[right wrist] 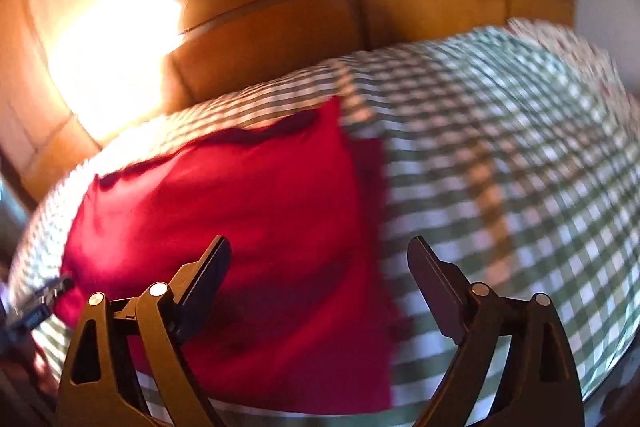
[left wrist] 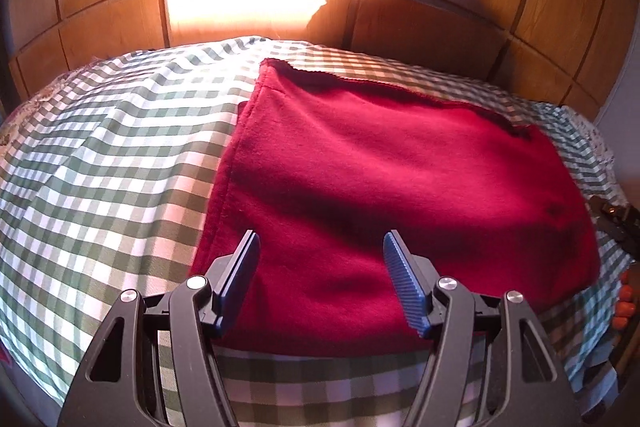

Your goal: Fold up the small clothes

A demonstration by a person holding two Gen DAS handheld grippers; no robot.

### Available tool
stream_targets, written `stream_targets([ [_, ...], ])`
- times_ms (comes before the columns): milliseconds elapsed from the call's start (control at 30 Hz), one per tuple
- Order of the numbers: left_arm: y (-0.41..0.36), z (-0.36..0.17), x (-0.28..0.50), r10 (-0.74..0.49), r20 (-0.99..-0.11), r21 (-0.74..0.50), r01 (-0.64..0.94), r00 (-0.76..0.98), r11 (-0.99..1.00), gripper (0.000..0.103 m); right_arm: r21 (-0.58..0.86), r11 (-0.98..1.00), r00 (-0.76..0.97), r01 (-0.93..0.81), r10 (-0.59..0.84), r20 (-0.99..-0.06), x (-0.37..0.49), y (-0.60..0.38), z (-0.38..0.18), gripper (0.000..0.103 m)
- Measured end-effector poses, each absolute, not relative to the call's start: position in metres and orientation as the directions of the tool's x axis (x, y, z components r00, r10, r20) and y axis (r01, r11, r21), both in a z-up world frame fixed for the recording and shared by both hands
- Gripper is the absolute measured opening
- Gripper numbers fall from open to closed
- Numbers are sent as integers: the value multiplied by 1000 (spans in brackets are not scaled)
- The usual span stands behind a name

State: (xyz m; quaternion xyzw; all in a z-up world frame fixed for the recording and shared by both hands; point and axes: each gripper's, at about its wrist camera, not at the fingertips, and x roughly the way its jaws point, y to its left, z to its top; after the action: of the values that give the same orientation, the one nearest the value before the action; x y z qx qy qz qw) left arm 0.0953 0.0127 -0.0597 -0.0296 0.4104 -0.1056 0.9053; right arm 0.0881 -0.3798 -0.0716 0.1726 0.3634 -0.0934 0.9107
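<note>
On the checked cloth (left wrist: 120, 155) lies the red garment (left wrist: 400, 167), folded flat. Both the left gripper (left wrist: 320, 281) and right gripper (right wrist: 320, 291) hang open and empty above its near edge; a shallow pinch could catch only the top layer and undo the fold.

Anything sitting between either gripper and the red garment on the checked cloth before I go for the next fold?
Nothing visible blocks either one. The left gripper hangs open directly over the near part of the red garment. The right gripper is open above the garment's right edge. Only the checked cloth surrounds it.
</note>
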Motion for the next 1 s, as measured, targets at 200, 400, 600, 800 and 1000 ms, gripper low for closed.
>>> stream_targets([
  [200, 0, -65, 84, -299, -742, -188, 242, 600, 952, 64, 476, 829, 703, 293, 150, -695, 79, -407, -107, 89],
  [400, -12, -76, 91, -296, -765, -177, 254, 572, 951, 64, 541, 820, 689, 188, 282, -667, 79, -388, -111, 82],
  [600, -4, -71, 95, -335, -758, -233, 247, 560, 941, 63, 522, 831, 671, 192, 278, -688, 83, -373, -112, 44],
  [800, 26, -66, 100, -402, -736, -353, 198, 545, 915, 56, 515, 854, 711, 74, 318, -628, 90, -342, -67, 28],
  [1000, 67, -54, 100, -418, -702, -409, 154, 577, 899, 55, 468, 875, 718, -123, 404, -567, 118, -271, -18, 27],
])
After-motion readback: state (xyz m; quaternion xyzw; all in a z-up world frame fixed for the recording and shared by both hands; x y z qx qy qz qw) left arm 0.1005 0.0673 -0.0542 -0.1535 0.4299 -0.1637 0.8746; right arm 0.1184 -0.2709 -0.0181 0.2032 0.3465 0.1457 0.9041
